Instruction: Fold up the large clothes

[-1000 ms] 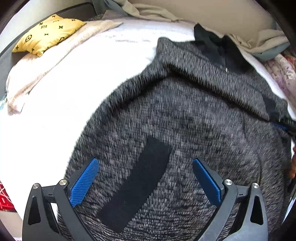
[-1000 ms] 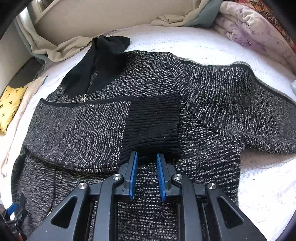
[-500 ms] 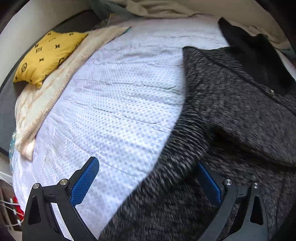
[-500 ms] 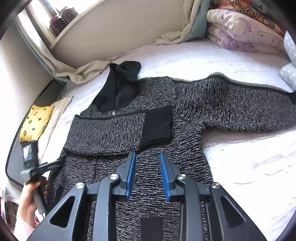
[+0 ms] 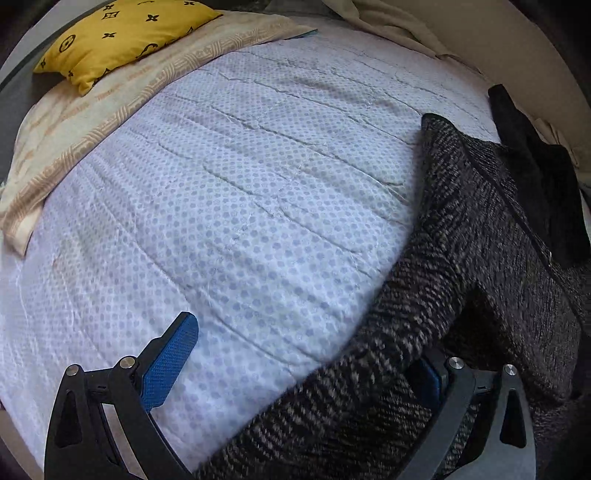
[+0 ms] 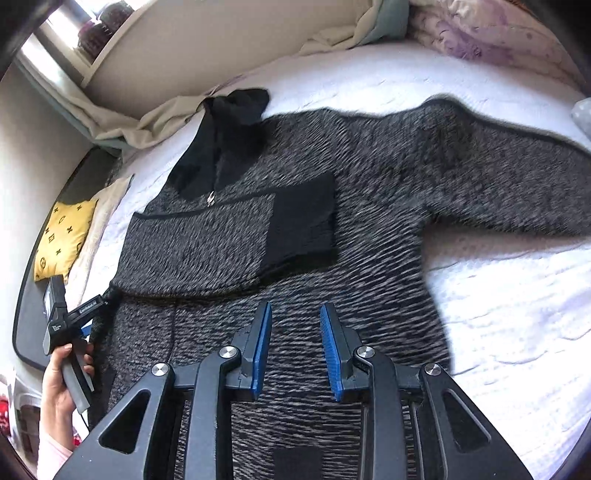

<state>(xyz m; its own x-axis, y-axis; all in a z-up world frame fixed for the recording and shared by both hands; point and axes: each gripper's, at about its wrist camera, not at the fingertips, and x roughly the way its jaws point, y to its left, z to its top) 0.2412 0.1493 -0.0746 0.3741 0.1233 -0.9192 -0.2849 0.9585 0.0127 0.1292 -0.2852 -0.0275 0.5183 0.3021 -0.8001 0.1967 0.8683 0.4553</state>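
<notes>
A large black-and-grey knit sweater (image 6: 369,206) with a black collar (image 6: 225,122) lies flat on the white bed. One sleeve with a black cuff (image 6: 303,218) is folded across the chest; the other sleeve (image 6: 517,166) stretches to the right. My right gripper (image 6: 295,343) is open and empty, held above the sweater's lower body. My left gripper (image 5: 303,354) is open at the sweater's left edge (image 5: 388,350); the knit lies between its jaws and covers the right pad. It also shows in the right wrist view (image 6: 85,314), held by a hand at the sweater's left side.
A yellow patterned cushion (image 5: 122,33) lies on a cream towel (image 5: 92,110) at the bed's far left. Beige and green cloth (image 6: 155,122) is bunched along the wall. Floral bedding (image 6: 491,40) is piled at the back right. White quilted sheet (image 5: 221,206) spreads left of the sweater.
My left gripper has swung left from over the sweater's body to its left edge. My right gripper has opened, let go of the black cuff and pulled back and up.
</notes>
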